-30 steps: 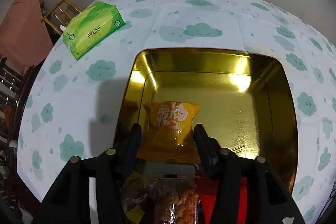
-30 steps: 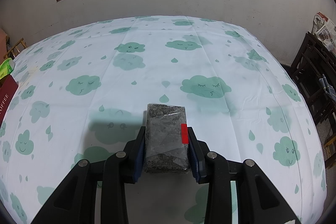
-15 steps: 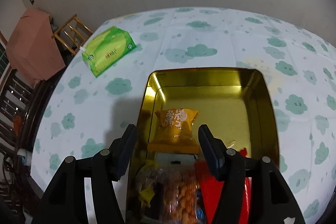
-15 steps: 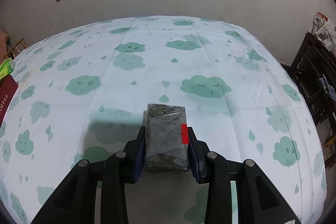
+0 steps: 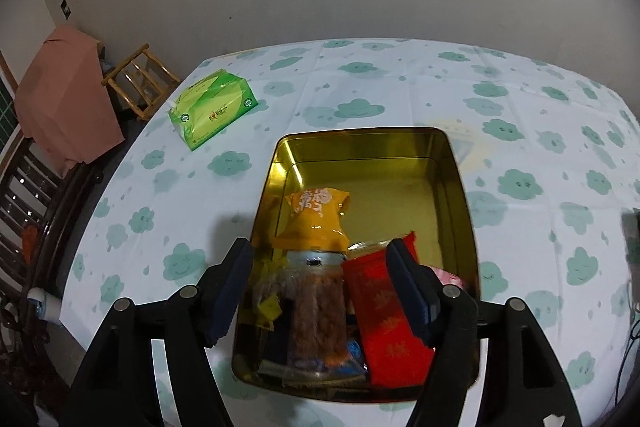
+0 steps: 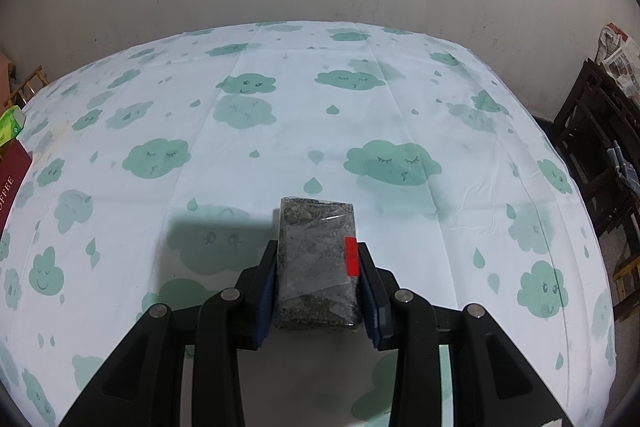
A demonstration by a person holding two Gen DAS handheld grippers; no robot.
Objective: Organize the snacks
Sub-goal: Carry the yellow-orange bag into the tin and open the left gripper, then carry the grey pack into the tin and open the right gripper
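Note:
A gold tin tray (image 5: pixel 460 195) lies on the cloud-print tablecloth. In it are an orange snack packet (image 5: pixel 318 219), a clear bag of brown snacks (image 5: pixel 318 311), a red packet (image 5: pixel 386 315) and other packets at the near end. My left gripper (image 5: pixel 322 287) is open and empty, raised above the tray's near end. My right gripper (image 6: pixel 318 287) is shut on a dark grey snack bar in clear wrap (image 6: pixel 316 263), held over the tablecloth.
A green tissue pack (image 5: pixel 212 111) lies on the table left of the tray; it shows at the left edge in the right wrist view (image 6: pixel 10 125), next to a dark red box (image 6: pixel 10 183). Chairs stand beside the table (image 5: pixel 136 83) (image 6: pixel 600 155).
My left gripper has let go of the orange packet, opened wide and pulled up and back from the tray. The right gripper with the bar has not moved.

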